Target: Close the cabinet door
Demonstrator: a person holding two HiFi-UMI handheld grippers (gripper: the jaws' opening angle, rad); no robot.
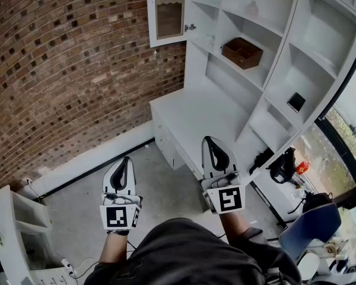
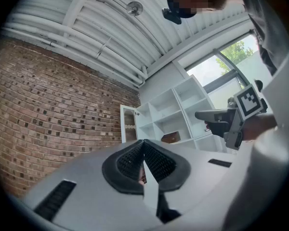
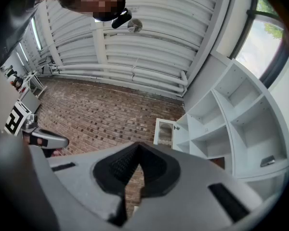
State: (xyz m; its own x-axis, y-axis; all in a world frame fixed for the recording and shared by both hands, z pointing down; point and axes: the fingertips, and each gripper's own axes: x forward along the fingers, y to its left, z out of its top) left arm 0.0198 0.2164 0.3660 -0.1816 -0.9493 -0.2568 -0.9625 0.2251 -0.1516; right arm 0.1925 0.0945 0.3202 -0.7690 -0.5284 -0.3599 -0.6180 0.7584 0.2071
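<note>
The white cabinet [image 1: 273, 58] stands against the brick wall, and its glass-panelled door [image 1: 168, 10] is swung open at the upper left, with a small latch on its edge. The door [image 2: 129, 124] appears far ahead in the left gripper view, and the door [image 3: 164, 132] is just as distant in the right gripper view. My left gripper [image 1: 126, 159] is held low over the floor, jaws together and empty. My right gripper [image 1: 209, 140] hovers over the desk top's front edge, also shut and empty. Both are well short of the door.
A brown wooden box [image 1: 242, 52] sits on a shelf right of the door, and a small black item [image 1: 296, 101] lies in a lower cubby. The white desk top [image 1: 190, 111] juts out below. A white shelf unit [image 1: 18, 218] stands at lower left and a blue chair [image 1: 311, 224] at lower right.
</note>
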